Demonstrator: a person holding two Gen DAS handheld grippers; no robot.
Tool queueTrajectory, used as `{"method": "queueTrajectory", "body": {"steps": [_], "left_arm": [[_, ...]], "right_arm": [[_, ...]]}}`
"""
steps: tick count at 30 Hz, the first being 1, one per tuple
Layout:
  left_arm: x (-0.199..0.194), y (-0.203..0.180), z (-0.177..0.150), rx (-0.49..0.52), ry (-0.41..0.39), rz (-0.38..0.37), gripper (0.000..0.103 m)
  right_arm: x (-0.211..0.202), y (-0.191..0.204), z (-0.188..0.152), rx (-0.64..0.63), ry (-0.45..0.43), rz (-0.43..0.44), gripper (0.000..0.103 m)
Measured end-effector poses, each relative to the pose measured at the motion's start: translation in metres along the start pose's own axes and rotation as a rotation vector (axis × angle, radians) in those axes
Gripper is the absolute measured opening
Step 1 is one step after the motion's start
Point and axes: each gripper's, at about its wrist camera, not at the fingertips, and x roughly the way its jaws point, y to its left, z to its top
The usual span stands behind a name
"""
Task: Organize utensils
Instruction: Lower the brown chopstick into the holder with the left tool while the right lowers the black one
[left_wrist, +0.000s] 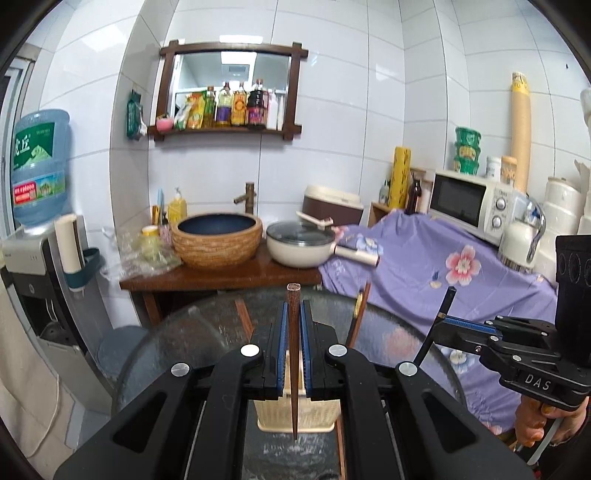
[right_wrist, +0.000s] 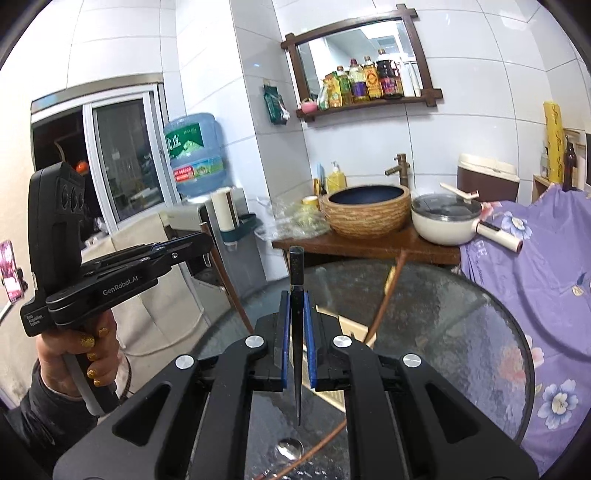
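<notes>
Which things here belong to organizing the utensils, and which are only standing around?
Job: brown chopstick in left gripper; black chopstick in right gripper; cream basket; spoon.
Around: pot, microwave, basin, water bottle.

The brown chopstick (left_wrist: 293, 332) looks like matt wood; the black chopstick (right_wrist: 296, 332) has a smooth dark finish. The tongs (left_wrist: 293, 314) are matt black plastic with ribbed blue pads (left_wrist: 283, 343). The table (right_wrist: 461, 314) has a glossy textured glass top, the basket (left_wrist: 295, 411), at six o'clock, woven cream plastic.
</notes>
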Motion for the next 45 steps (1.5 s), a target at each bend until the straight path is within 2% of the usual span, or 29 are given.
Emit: {"method": "queueTrajectory", "body": {"steps": [6, 11, 14, 20, 29, 39, 45], "left_arm": [[-0.005, 0.007, 0.044, -0.049, -0.055, 0.015, 0.007], [-0.003, 0.013, 0.074, -0.102, -0.101, 0.032, 0.007], [0.006, 0.014, 0.078, -0.119, -0.112, 0.047, 0.007], [0.038, 0.017, 0.056, -0.129, -0.079, 0.095, 0.007], [0.074, 0.028, 0.017, -0.152, -0.009, 0.11, 0.007], [0.101, 0.03, -0.022, -0.157, 0.072, 0.099, 0.007], [0.11, 0.03, -0.034, -0.152, 0.104, 0.099, 0.007]], "right_arm": [[-0.003, 0.001, 0.04, 0.025, -0.052, -0.003, 0.008], [-0.001, 0.005, 0.068, -0.008, -0.103, -0.061, 0.008], [0.006, 0.006, 0.072, -0.038, -0.139, -0.12, 0.008], [0.035, -0.002, 0.055, -0.034, -0.149, -0.189, 0.008], [0.077, -0.023, 0.016, 0.046, -0.09, -0.208, 0.008], [0.099, -0.036, -0.013, 0.098, -0.024, -0.201, 0.008], [0.107, -0.041, -0.024, 0.12, -0.002, -0.204, 0.008]]}}
